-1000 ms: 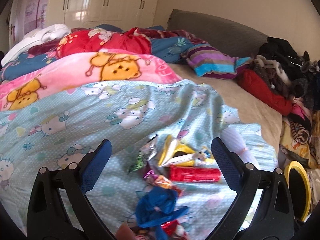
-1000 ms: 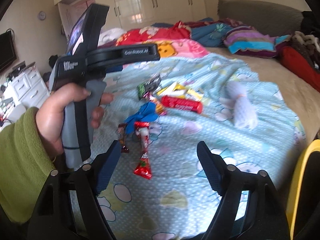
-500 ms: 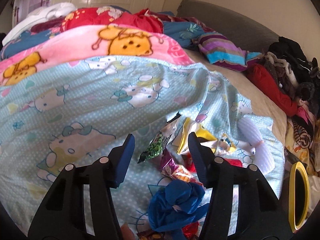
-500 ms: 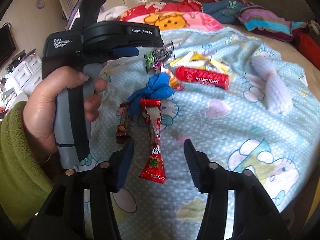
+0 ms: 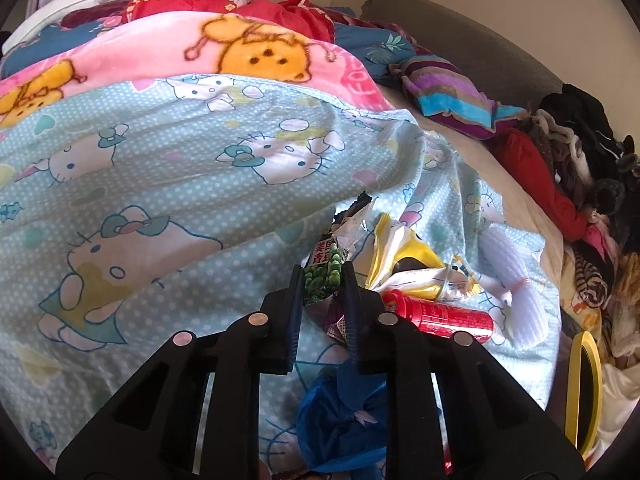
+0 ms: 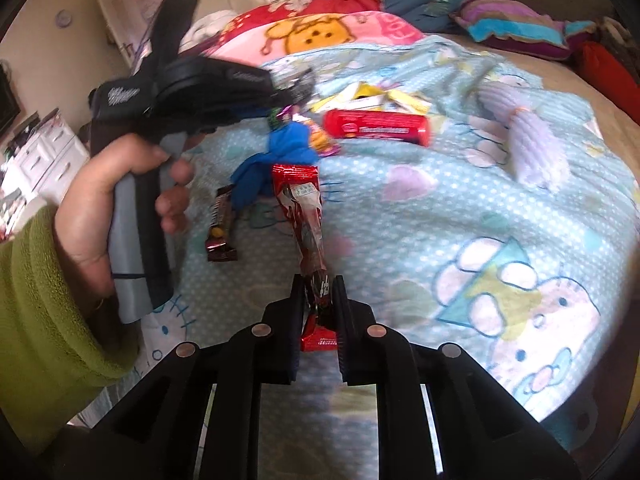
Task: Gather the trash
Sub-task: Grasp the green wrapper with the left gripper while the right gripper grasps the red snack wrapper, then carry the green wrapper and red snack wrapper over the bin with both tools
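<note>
Trash lies on a light blue cartoon-cat sheet point(image 5: 168, 184). My left gripper point(image 5: 322, 280) has its jaws closing, with its pads pressed on a green snack wrapper point(image 5: 326, 264). Beside it lie yellow-white wrappers point(image 5: 404, 256), a red tube point(image 5: 436, 316) and a crumpled blue bag point(image 5: 340, 412). My right gripper point(image 6: 318, 284) is shut on the lower end of a long red wrapper point(image 6: 304, 208). A brown candy bar point(image 6: 220, 224) lies just left of it. In the right wrist view, a hand point(image 6: 120, 184) holds the left gripper's handle above the pile.
A white foam net point(image 6: 532, 144) lies right of the red tube point(image 6: 376, 126). A yellow-rimmed bin point(image 5: 584, 392) stands off the bed's right edge. Clothes point(image 5: 580, 168) pile up at the right, a striped pillow point(image 5: 448, 96) and blankets at the back. White drawers point(image 6: 44, 156) stand at the left.
Both grippers came down toward the bed and closed from wide open. The left one took the green wrapper, the right one the long red wrapper.
</note>
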The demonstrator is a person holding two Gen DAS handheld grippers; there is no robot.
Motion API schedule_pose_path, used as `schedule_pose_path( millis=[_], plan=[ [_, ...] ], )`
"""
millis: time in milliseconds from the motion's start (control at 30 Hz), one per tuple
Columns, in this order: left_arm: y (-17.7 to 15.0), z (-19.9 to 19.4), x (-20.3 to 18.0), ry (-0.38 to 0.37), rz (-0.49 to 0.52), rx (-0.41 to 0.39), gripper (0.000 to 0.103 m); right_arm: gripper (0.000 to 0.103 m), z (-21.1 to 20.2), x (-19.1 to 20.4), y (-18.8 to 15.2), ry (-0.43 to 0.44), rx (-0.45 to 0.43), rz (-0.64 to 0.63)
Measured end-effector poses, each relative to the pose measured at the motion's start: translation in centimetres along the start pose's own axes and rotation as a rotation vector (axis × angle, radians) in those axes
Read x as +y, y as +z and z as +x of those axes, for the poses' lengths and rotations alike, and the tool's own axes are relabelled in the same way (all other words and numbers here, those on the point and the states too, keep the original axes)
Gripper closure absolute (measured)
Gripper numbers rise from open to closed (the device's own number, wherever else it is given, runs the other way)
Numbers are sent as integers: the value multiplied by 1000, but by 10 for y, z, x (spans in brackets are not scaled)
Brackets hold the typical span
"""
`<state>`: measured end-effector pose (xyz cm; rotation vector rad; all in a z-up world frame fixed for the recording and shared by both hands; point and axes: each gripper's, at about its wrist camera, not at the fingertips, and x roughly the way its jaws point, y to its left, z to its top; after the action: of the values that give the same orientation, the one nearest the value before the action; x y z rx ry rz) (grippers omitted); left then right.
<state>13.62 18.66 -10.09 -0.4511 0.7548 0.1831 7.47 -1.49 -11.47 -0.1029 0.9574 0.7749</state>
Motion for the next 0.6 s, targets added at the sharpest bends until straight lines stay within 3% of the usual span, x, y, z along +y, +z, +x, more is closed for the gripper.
schedule_pose_path(
  millis=[267, 600],
  plan=[
    [10, -21, -12, -29, 20, -63, 99, 89, -19, -18, 2, -14, -43, 55],
    [20, -44, -34, -62, 61, -120, 99, 90, -40, -25, 8, -20, -101, 79]
  ],
)
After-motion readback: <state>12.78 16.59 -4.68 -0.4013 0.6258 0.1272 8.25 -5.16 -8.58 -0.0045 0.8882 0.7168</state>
